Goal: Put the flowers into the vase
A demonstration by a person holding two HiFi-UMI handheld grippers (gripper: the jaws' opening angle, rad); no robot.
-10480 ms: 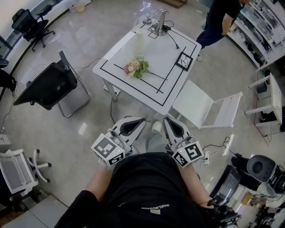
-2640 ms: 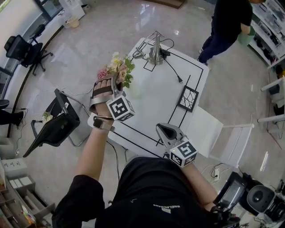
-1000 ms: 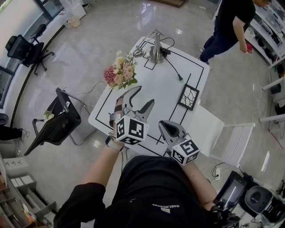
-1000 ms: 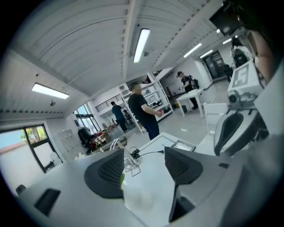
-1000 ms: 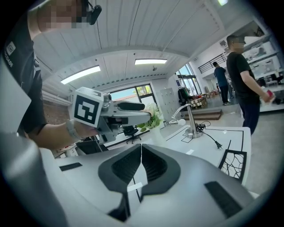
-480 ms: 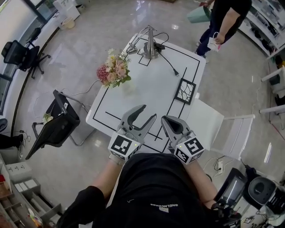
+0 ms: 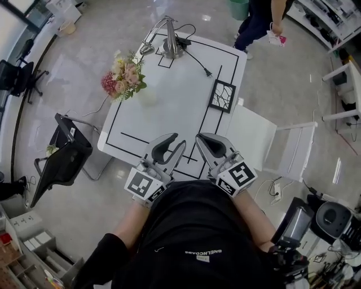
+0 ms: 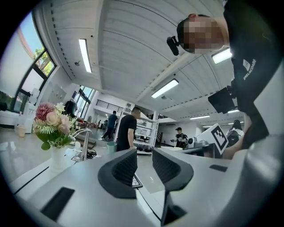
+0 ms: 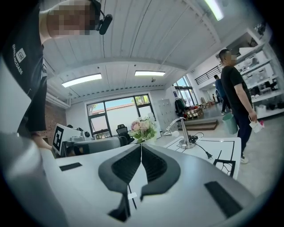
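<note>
Overhead, from the head view: flowers (image 7: pixel 123 76) standing in the white vase (image 7: pixel 148 96) near the far left edge of the white table (image 7: pixel 175 84), well apart from both tools. Held side by side over the near edge, left gripper (image 7: pixel 175 142) and right gripper (image 7: pixel 201 138), each pointing across the tabletop. Further back, a metal gooseneck stand (image 7: pixel 169 39), and a small black-framed square (image 7: pixel 221 96) toward the right edge. Off the table's right side, a white chair (image 7: pixel 265 144); at the top, a person (image 7: pixel 262 14) on foot.

Next, along the left gripper (image 8: pixel 144 155): parted by a narrow gap, having just been closing, with nothing between the pads and nothing gripped. At far left, pink and cream flowers (image 8: pixel 52 126) upright in the vase (image 8: pixel 57 157).

Finally, along the right gripper (image 9: pixel 140 148): pressed together, empty. Beyond the tips, flowers (image 9: pixel 142 128) on the tabletop, with the metal gooseneck stand (image 9: pixel 183 131) to their right.
</note>
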